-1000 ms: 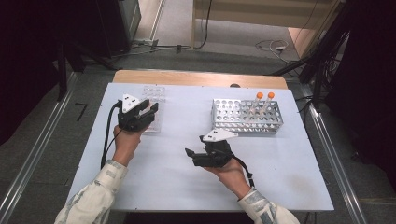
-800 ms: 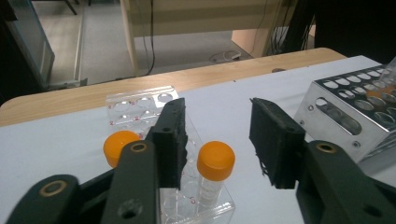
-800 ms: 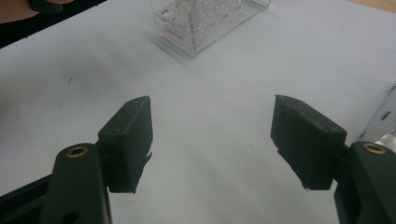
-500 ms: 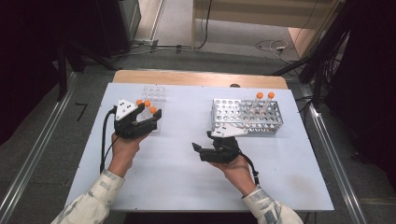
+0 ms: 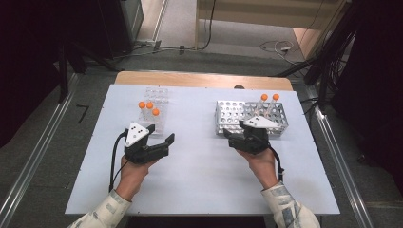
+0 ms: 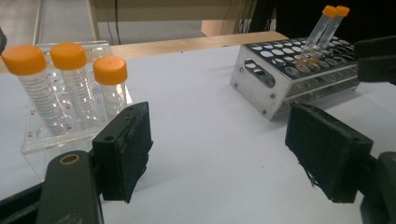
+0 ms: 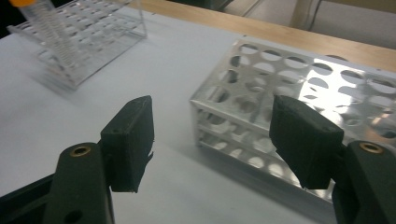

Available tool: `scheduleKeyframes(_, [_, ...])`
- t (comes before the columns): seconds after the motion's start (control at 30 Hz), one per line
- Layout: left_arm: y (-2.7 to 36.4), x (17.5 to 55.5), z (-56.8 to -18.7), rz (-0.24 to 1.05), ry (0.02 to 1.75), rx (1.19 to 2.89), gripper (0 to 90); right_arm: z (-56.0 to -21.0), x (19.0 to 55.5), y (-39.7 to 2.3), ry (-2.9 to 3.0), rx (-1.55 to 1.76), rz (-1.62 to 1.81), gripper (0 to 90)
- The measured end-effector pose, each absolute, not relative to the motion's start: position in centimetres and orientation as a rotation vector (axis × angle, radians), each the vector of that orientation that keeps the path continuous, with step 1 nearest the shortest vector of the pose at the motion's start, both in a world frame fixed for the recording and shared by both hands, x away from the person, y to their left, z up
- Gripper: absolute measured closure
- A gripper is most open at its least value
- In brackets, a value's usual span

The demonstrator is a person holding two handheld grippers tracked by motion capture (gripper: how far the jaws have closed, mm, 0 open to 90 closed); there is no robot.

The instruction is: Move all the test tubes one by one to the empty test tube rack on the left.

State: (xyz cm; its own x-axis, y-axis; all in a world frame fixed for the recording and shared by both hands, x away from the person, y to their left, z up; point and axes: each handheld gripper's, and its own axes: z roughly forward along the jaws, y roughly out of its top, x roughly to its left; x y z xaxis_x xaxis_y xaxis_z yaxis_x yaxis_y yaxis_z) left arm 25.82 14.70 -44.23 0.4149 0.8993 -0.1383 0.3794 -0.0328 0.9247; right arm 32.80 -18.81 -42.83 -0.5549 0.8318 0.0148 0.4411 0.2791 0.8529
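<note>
Where legible, clear rack (image 6: pixel 35 140) reads A1 (A2).

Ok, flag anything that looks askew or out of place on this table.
The two tubes in the metal rack lean sideways, unlike the three upright tubes in the clear rack. Nothing spilled or broken.

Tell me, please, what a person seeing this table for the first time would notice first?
Probably the three clear plastic tubes with orange caps, upright in the transparent plastic rack at the table's left, near the open left gripper. Then the shiny perforated metal rack at the right, with two orange-capped tubes leaning in its far corner.
</note>
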Motion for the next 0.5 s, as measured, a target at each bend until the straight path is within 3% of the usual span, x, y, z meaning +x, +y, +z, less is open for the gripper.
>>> scheduleKeyframes(0.5, [14.7, 25.5, -44.2, 0.618, 1.136, 1.617, 22.8, -42.6, 35.7, -24.7, 2.044, 1.240, 1.076, 34.2])
